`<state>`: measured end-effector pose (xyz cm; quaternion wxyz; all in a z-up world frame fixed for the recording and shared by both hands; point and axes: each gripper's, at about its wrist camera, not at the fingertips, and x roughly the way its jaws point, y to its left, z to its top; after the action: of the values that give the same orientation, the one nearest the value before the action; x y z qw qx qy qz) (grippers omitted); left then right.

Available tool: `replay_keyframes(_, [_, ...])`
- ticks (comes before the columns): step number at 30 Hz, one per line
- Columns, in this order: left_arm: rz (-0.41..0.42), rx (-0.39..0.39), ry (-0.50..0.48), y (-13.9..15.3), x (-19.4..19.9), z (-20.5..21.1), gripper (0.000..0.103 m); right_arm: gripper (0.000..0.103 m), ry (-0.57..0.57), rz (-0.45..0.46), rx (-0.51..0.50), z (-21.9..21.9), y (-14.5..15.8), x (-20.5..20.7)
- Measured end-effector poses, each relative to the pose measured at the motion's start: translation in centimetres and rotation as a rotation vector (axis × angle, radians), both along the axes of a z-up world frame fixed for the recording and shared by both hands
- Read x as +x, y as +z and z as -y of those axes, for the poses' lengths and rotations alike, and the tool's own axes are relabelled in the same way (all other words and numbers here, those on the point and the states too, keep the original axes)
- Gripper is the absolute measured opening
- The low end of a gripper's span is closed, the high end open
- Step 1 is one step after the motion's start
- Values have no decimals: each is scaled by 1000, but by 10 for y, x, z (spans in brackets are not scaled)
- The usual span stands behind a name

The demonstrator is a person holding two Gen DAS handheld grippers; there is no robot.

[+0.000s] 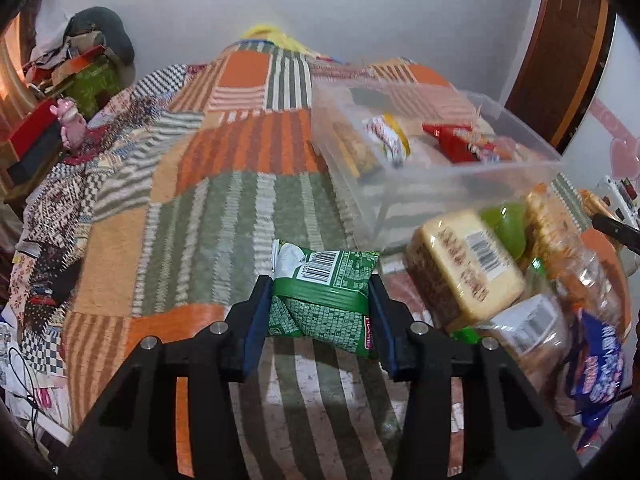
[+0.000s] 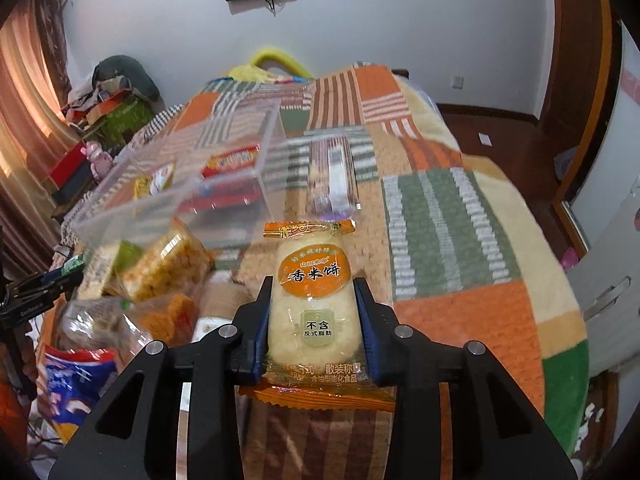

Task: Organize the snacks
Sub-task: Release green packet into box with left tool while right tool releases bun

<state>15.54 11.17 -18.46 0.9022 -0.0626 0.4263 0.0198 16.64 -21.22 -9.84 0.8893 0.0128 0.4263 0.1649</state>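
My left gripper [image 1: 320, 284] is shut on a green snack packet [image 1: 324, 288] and holds it above the patchwork blanket. My right gripper [image 2: 314, 284] is shut on an orange-labelled rice cracker packet [image 2: 312, 300], held above the blanket. A clear plastic bin [image 1: 460, 176] with a few snacks inside sits ahead and right of the left gripper; in the right wrist view the bin [image 2: 168, 200] is ahead and left. A pile of loose snacks [image 1: 516, 276] lies in front of the bin, also seen in the right wrist view [image 2: 160, 272].
A clear packet of biscuits [image 2: 332, 172] lies on the blanket [image 2: 460, 220] right of the bin. A blue snack bag [image 1: 596, 368] is at the pile's near edge. Cluttered boxes [image 1: 44, 128] stand at the far left. A wooden door [image 1: 560, 60] is at the right.
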Motion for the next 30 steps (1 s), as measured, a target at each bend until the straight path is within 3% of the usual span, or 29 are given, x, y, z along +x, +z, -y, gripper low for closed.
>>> replay_keyframes(15, [167,4,-39,68,26,16,46,34,96,149,68,-48,42,24])
replay_keyframes(30, [164,-19,-111,67,86,52,46,34,194,143,82,-114,34,58])
